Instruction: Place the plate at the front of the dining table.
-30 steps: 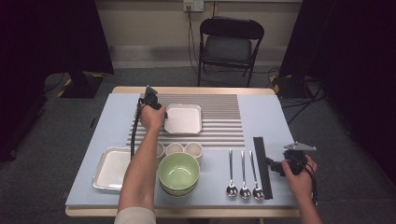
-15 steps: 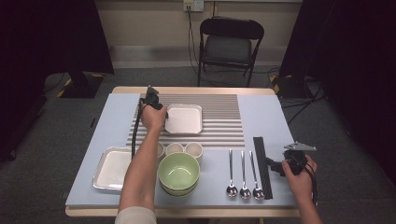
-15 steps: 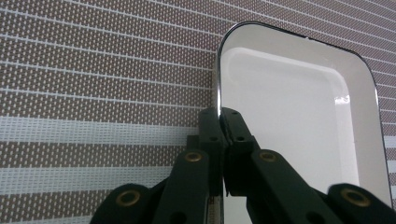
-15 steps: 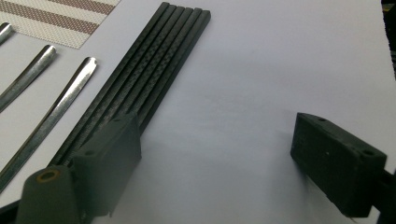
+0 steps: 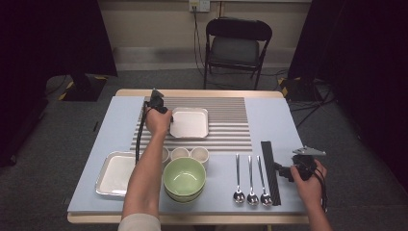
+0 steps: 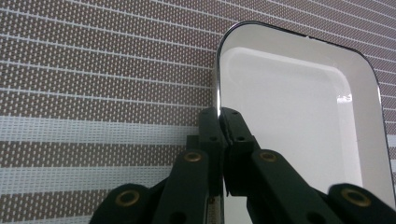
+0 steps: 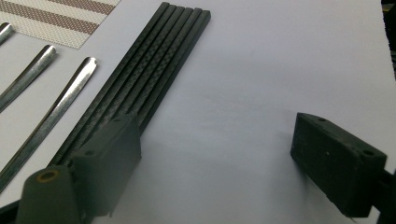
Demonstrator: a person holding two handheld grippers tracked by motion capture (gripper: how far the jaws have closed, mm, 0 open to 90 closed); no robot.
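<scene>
Left gripper [image 6: 219, 114] clamped on the plate [image 6: 289, 121] rim, right gripper [image 7: 215, 154] standing wide

The white plate sits on the striped mat [image 5: 231, 120] at the far middle of the table [image 5: 274, 115], and the left jaws pinch its left edge tight. Over on the right, the other gripper's jaws gape with nothing between them, one jaw right at the black chopsticks [image 7: 154, 79], 3 spoons [image 5: 250, 183] lined up just beside
</scene>
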